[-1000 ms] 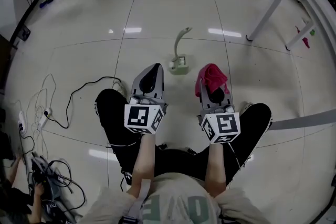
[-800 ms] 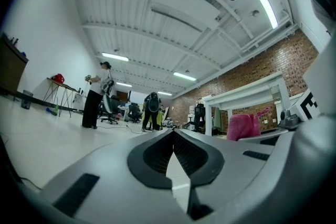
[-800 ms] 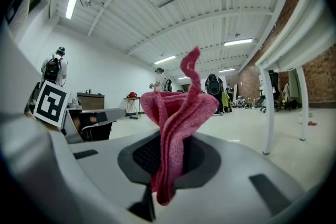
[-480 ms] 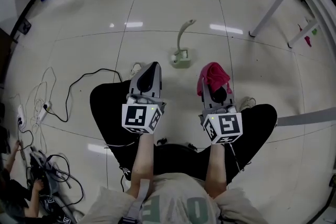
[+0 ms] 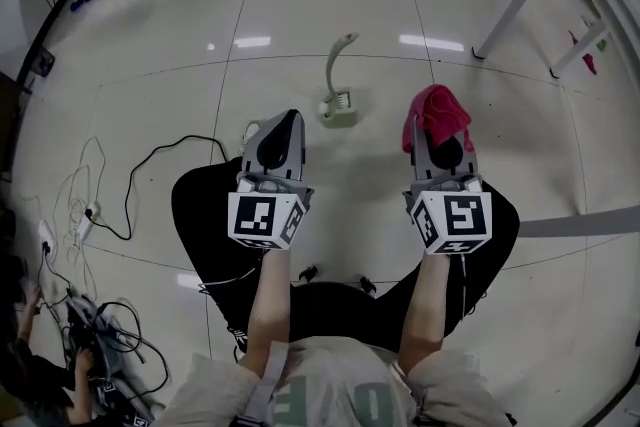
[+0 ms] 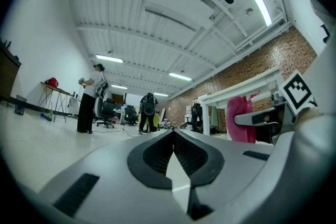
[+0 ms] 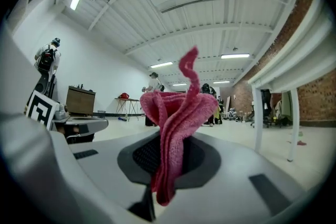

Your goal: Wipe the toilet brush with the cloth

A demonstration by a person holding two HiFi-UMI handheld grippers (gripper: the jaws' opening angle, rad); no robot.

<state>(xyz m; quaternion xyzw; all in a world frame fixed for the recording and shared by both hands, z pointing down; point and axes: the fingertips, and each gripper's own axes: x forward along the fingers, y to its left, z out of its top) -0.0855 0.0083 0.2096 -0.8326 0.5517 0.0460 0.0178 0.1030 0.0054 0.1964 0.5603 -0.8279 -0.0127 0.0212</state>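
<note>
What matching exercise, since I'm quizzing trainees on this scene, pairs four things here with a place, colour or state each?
Things:
1. toilet brush
2. cloth
3. left gripper
4. cable

Descriptions:
A. shut, nothing between its jaws
B. pink, clamped in the right gripper
C. black, trailing across the floor on the left
D. standing on the floor, ahead of both grippers

Pairs: 1-D, 2-B, 3-A, 4-C.

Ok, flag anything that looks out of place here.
The toilet brush stands alone on the open floor, with no toilet in view. Loose cables sprawl across the floor at left. Nothing looks spilled or broken.
</note>
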